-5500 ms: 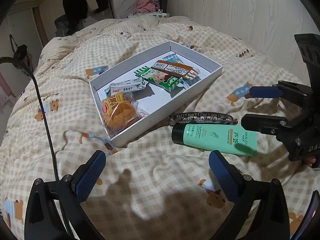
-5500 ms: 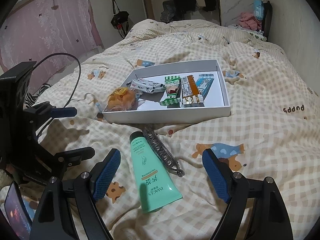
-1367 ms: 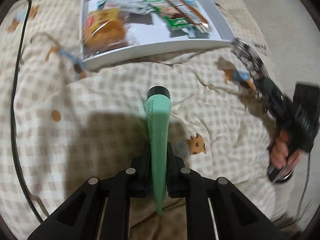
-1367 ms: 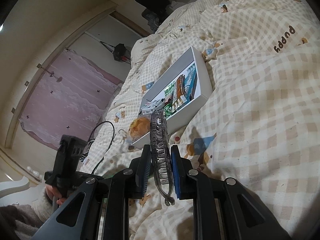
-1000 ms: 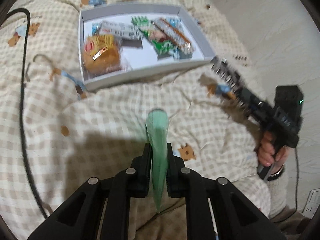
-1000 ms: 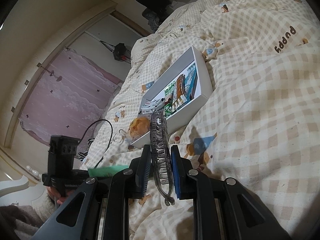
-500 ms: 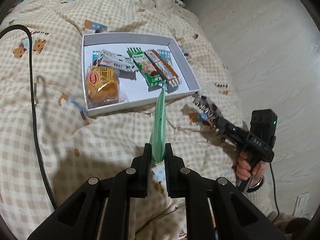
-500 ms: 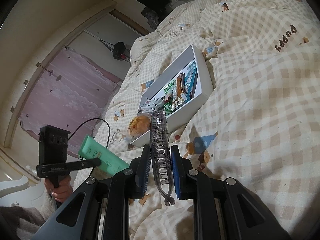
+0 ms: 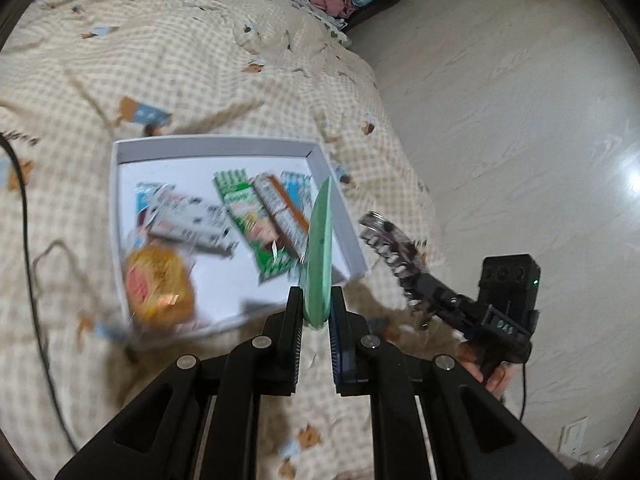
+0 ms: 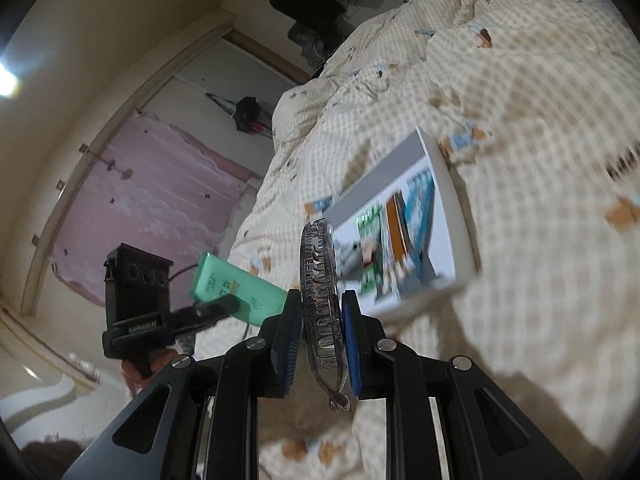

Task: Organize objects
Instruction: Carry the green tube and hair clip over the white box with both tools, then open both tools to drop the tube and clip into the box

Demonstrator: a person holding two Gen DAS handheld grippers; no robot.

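Left hand-held gripper (image 9: 316, 316) clamps the flat end of the green tube (image 9: 319, 256), pads tight on both sides; tube sticks forward and up, over the near right corner of the white box (image 9: 216, 148) on the bed (image 9: 200, 60). Right hand-held gripper (image 10: 321, 328) is pinched on a dark toothed hair clip (image 10: 320, 280) standing edge-on between its pads, just short of the box. Snack packets (image 9: 256, 216) lie inside the box. Both views are blurred.
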